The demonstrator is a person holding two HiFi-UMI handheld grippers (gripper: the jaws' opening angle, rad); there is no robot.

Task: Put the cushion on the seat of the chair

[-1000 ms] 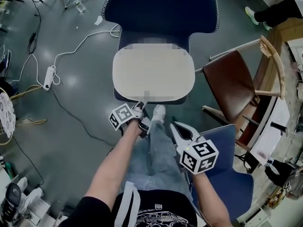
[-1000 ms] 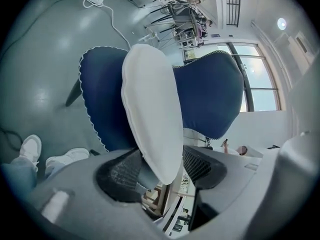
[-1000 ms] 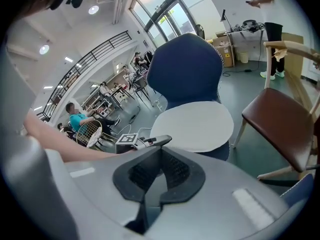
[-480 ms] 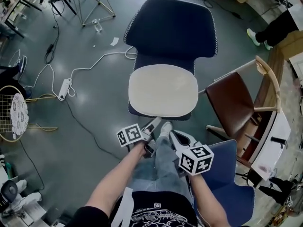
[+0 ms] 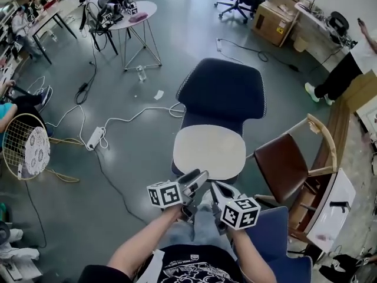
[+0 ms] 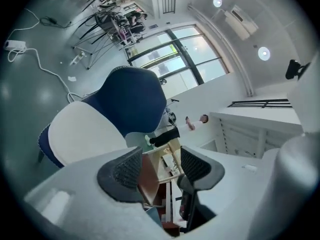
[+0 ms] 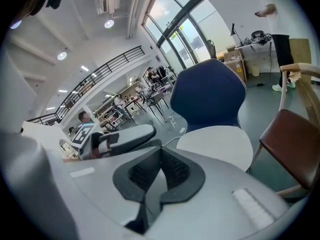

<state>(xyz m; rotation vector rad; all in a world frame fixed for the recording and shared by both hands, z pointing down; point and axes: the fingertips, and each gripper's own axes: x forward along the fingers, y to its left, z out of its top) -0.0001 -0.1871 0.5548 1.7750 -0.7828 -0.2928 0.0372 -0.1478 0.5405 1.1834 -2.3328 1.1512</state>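
Observation:
A cream cushion [image 5: 209, 152] lies flat on the seat of the navy chair [image 5: 222, 90]. Both grippers hover in front of the seat's near edge, clear of the cushion. My left gripper [image 5: 199, 177] has its jaws apart and closing, with nothing between them. In the left gripper view the cushion [image 6: 85, 131] lies left of and beyond the left gripper [image 6: 160, 166]. My right gripper [image 5: 219, 188] is shut and empty. In the right gripper view its pads meet at the right gripper [image 7: 161, 171], with the cushion [image 7: 215, 141] beyond and the left gripper [image 7: 125, 136] beside it.
A brown wooden chair [image 5: 288, 164] stands right of the navy chair. A blue seat [image 5: 277, 240] is at the lower right. A power strip with white cable [image 5: 94, 137] lies on the floor to the left, near a wire basket [image 5: 26, 149]. A round table [image 5: 126, 10] and boxes [image 5: 274, 22] stand behind.
Both grippers have lifted up and back from the cushion's front edge, and the left one has rolled. The head view has tilted up, showing more of the room. The cushion has stayed on the seat.

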